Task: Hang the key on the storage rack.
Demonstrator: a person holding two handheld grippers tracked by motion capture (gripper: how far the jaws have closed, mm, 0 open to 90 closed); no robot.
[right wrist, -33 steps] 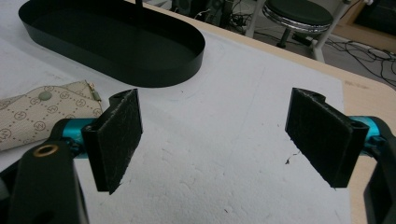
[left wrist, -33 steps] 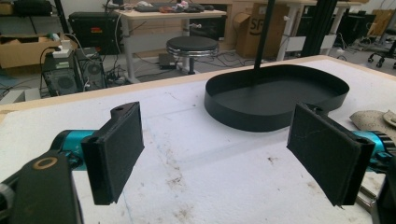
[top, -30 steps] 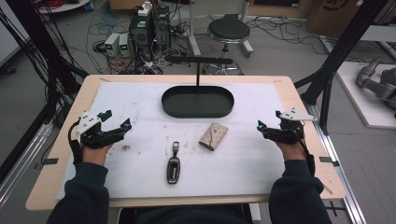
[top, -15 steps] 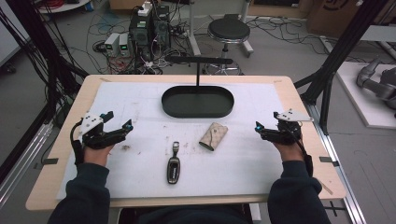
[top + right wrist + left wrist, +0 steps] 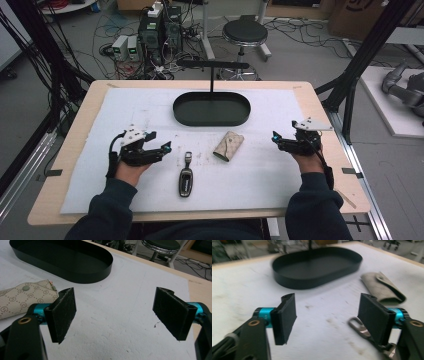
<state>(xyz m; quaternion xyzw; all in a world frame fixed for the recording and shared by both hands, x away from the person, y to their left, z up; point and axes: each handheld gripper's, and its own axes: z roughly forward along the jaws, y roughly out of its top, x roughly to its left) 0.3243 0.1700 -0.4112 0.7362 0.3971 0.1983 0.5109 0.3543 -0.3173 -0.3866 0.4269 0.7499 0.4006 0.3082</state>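
A wooden worktop (image 5: pixel 320 100) under a white mat (image 5: pixel 260 175) carried a black oval tray (image 5: pixel 211 108) at its far centre. A beige monogrammed key pouch (image 5: pixel 228 146) lay in front of the tray, with a black car key fob (image 5: pixel 186 176) nearer the person. The left gripper (image 5: pixel 161 148) hung just beside the fob's metal ring; its jaws had just been narrowing but stood apart, pinching nothing. The right gripper (image 5: pixel 276 138) hovered spread wide over bare mat, well right of the pouch.
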